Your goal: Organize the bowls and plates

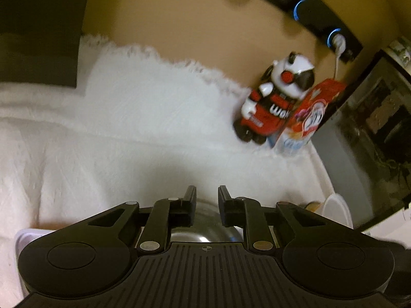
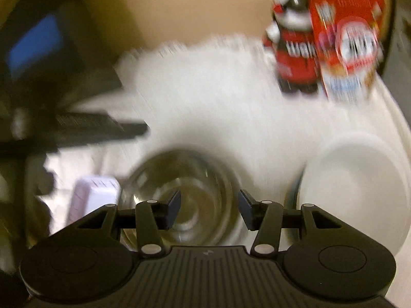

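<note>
Both my claws tilted downward: left claw (image 1: 206,200) nearly closed, empty, over the steel bowl (image 1: 205,227); right claw (image 2: 209,209) open above it, alone showing the white plate (image 2: 354,179)

Left hand-held gripper (image 1: 207,198), jaws narrowly apart, above a shiny metal bowl (image 1: 205,224); toy robot (image 1: 276,97) and red carton (image 1: 307,119) stand beyond on white fabric (image 1: 128,128).

Both views are taken from above, angled down over a white fluffy cloth (image 1: 143,118). A toy robot (image 1: 272,102) and red carton (image 1: 308,113) at its far right edge are shared; the right view is blurred.
</note>
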